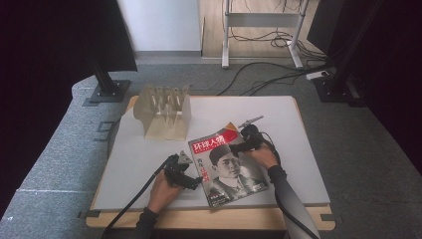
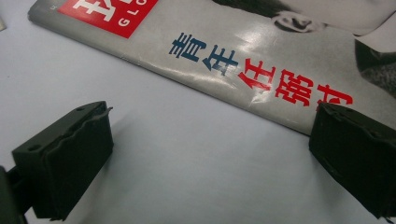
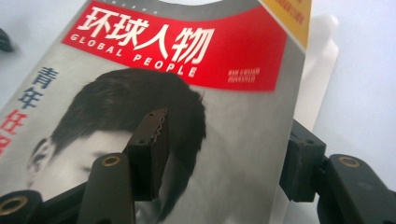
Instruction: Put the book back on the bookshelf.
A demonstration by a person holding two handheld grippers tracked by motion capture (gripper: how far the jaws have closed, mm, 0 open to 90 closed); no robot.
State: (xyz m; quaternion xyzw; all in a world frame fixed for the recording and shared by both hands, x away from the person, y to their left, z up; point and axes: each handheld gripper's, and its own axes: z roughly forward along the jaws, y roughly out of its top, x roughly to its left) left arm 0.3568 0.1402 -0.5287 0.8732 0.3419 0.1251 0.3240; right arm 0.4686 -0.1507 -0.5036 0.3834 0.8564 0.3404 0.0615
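Note:
A magazine (image 1: 226, 167) with a red title band and a black-and-white portrait lies face up near the table's front edge. My left gripper (image 1: 194, 180) sits low at its left side, open. In the left gripper view its jaws stand wide apart on the white top (image 2: 187, 177), and the right fingertip (image 2: 355, 154) reaches the magazine's spine edge (image 2: 261, 88). My right gripper (image 1: 239, 148) is at the magazine's upper right, open. In the right gripper view one fingertip (image 3: 149, 144) hovers over the cover (image 3: 187, 46), and the other sits at the cover's right edge, partly behind it.
A beige slotted file rack (image 1: 164, 112) stands at the table's back left. The white tabletop (image 1: 278, 119) has free room to the right and behind the magazine. Black stand bases (image 1: 107, 92) and floor cables (image 1: 268, 74) lie beyond the table.

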